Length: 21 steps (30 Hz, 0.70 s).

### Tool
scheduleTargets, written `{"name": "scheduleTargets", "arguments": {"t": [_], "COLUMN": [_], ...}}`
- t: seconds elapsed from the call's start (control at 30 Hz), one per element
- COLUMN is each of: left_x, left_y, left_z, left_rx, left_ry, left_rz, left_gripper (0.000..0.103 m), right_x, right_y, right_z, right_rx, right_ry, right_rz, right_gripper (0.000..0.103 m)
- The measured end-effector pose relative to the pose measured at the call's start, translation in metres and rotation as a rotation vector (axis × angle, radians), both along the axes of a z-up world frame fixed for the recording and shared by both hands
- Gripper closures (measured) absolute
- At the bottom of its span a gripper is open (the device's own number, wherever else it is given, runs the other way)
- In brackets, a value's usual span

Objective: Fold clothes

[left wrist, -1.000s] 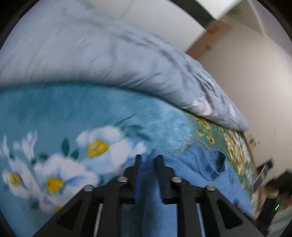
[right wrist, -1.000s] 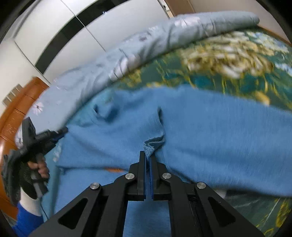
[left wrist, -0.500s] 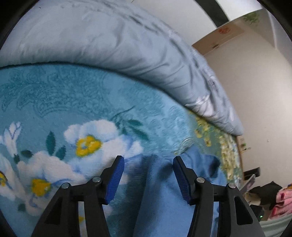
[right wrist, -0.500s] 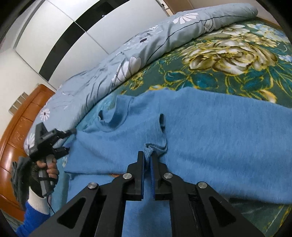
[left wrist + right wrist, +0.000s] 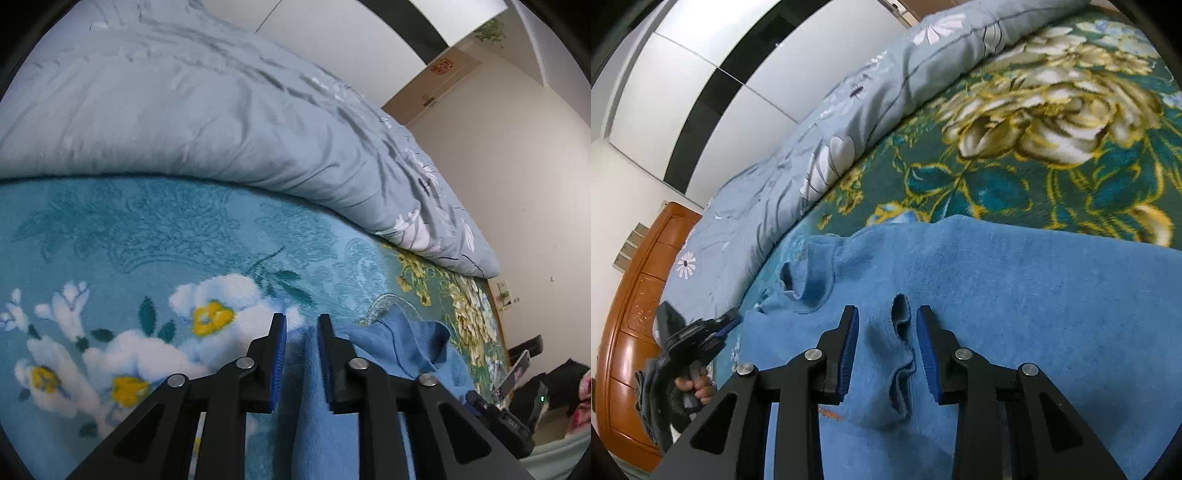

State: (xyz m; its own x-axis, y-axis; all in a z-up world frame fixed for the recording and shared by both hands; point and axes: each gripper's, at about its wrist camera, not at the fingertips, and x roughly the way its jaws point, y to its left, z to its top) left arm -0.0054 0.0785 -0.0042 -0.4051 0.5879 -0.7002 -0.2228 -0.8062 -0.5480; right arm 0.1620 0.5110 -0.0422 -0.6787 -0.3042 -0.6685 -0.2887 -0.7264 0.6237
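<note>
Two tools work over a bed (image 5: pixel 1071 155) spread with a floral blanket (image 5: pixel 147 251), teal with white and yellow flowers near the left tool, darker green with gold blooms farther along. A blue sweater (image 5: pixel 1034 295) lies flat on that blanket. Its far edge runs across the gold-flowered part, and its neck opening (image 5: pixel 809 284) sits toward the rolled grey-blue duvet (image 5: pixel 221 122) that lines the far side of the bed. Beyond the sweater's far edge the blanket lies bare up to the duvet. In the left wrist view, bare teal blanket spreads ahead of the fingers and to their left.

The right tool (image 5: pixel 886 317) stands with its jaws well apart, the blue pads on either side of a folded sleeve end (image 5: pixel 899 332) that lies on the sweater's body; neither pad touches the cloth as far as can be seen, and nothing is gripped.

The left tool (image 5: pixel 301 325) has its jaws narrowly parted. A strip of the sweater's edge (image 5: pixel 314 387) runs up between them, close against the right-hand pad, with a visible gap on the other side, so the cloth is not pinched. In the right wrist view this tool (image 5: pixel 727 321) sits at the sweater's left corner, held by a hand (image 5: pixel 694 387) near the wooden headboard (image 5: pixel 635 314).
</note>
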Motion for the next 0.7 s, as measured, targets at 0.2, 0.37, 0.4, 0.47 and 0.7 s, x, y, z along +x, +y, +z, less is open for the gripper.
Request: {"name": "scheduleTargets", "arguments": {"t": [0.2, 0.37, 0.4, 0.47, 0.7], "left_x": [0.033, 0.049, 0.050, 0.045, 0.039], "left_y": [0.006, 0.041, 0.047, 0.052, 0.048], "left_z": [0.026, 0.021, 0.018, 0.005, -0.018], "left_rx": [-0.003, -0.115, -0.137, -0.162, -0.180], "left_ry": [0.129, 0.183, 0.184, 0.150, 0.077], "left_rz": [-0.026, -0.149, -0.164, -0.153, -0.126], "left_gripper": [0.079, 0.077, 0.077, 0.077, 0.077], "right_x": [-0.001, 0.004, 0.003, -0.002, -0.007], "right_y": [-0.015, -0.011, -0.010, -0.012, -0.005], "right_z": [0.007, 0.027, 0.027, 0.020, 0.005], "right_rx": [0.059, 0.154, 0.162, 0.180, 0.153], "right_ry": [0.009, 0.068, 0.061, 0.022, -0.029], "right_rz": [0.042, -0.014, -0.020, -0.013, -0.022], "right_gripper": [0.101, 0.101, 0.101, 0.101, 0.101]}}
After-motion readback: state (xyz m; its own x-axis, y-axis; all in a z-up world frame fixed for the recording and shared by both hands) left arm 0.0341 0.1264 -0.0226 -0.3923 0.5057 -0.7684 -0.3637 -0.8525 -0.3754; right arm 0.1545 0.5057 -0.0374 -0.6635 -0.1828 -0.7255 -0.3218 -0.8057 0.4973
